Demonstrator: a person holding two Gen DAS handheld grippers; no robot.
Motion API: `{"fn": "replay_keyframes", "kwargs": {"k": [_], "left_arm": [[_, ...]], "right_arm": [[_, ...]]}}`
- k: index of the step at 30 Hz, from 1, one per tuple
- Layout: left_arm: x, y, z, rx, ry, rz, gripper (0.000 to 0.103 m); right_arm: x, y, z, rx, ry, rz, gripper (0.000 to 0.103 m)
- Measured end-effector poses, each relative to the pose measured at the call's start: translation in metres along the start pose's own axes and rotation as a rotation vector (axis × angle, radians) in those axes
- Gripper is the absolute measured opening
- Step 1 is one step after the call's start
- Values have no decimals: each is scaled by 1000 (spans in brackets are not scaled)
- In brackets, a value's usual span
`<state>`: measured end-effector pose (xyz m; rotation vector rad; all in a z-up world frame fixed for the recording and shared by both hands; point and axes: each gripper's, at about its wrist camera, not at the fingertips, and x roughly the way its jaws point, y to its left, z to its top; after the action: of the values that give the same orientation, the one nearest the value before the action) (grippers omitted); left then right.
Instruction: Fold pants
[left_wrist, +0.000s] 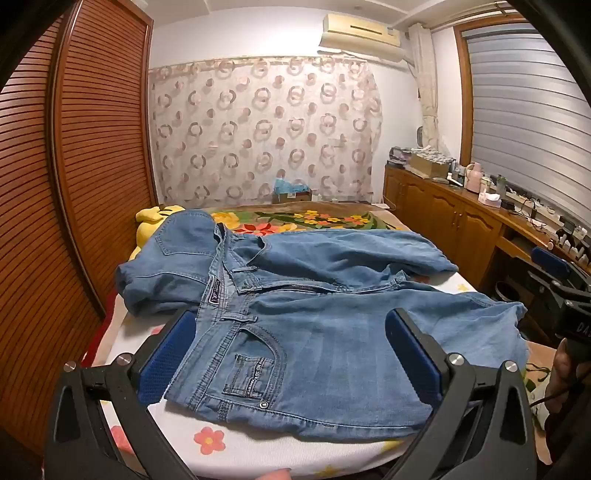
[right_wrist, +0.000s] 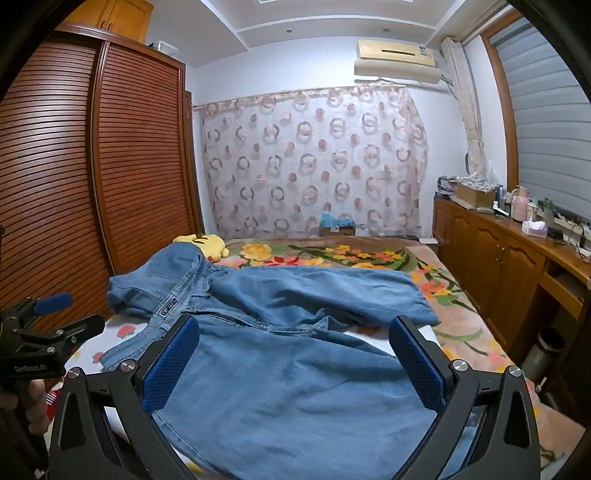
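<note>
Blue denim pants (left_wrist: 314, 288) lie spread across the bed, waistband toward the left, both legs running right; the same pants (right_wrist: 295, 332) fill the right wrist view. My left gripper (left_wrist: 291, 332) hovers wide open above the front pocket and waistband area, nothing between its blue pads. My right gripper (right_wrist: 295, 336) also stands wide open, over the near leg, pads clear of the cloth. The right gripper (left_wrist: 561, 284) shows at the right edge of the left wrist view, and the left gripper (right_wrist: 44, 321) at the left edge of the right wrist view.
The bed (left_wrist: 229, 443) has a white flowered sheet and a floral blanket (right_wrist: 332, 254) beyond. A yellow plush toy (right_wrist: 207, 243) lies by the slatted wardrobe (left_wrist: 74, 184) on the left. Wooden cabinets (right_wrist: 498, 266) with clutter line the right wall.
</note>
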<state>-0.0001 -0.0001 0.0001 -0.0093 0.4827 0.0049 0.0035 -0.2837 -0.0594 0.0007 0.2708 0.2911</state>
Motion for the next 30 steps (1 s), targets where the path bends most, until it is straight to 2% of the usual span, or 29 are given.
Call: {"fn": "replay_keyframes", "kwargs": {"k": [30], "left_arm": [[1,0,0,2,1,1,103]], "right_arm": [[-1,4,-1,-7,-1,-5,102]]}}
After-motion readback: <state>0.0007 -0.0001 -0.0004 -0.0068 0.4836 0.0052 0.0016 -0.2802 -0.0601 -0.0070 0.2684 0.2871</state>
